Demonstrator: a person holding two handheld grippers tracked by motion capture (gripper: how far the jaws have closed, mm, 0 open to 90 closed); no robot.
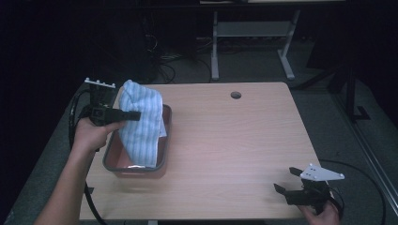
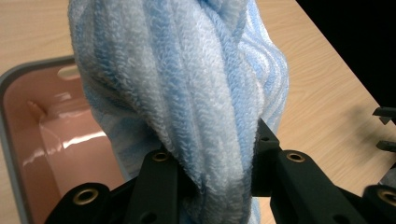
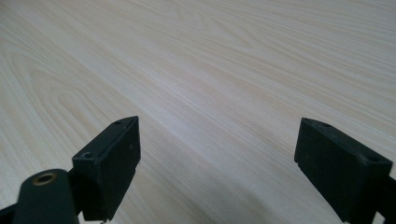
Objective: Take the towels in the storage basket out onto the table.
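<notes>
I'm clamping the left gripper point(image 1: 133, 115) on the towel point(image 1: 140, 123), which is hanging lengthwise straight down into the tub point(image 1: 136, 168). My right gripper point(image 1: 287, 181) is idling open, well apart from the tub, over bare table point(image 1: 225, 140).

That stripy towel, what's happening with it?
A person is holding the blue-and-white striped towel up with the left tongs, which are pinched shut on a bunch of it. The towel hangs over a grey tub with a pink inside, and its bottom end reaches down into the tub. The right tongs are wide open with nothing in them, over the wooden table at its near right corner.
</notes>
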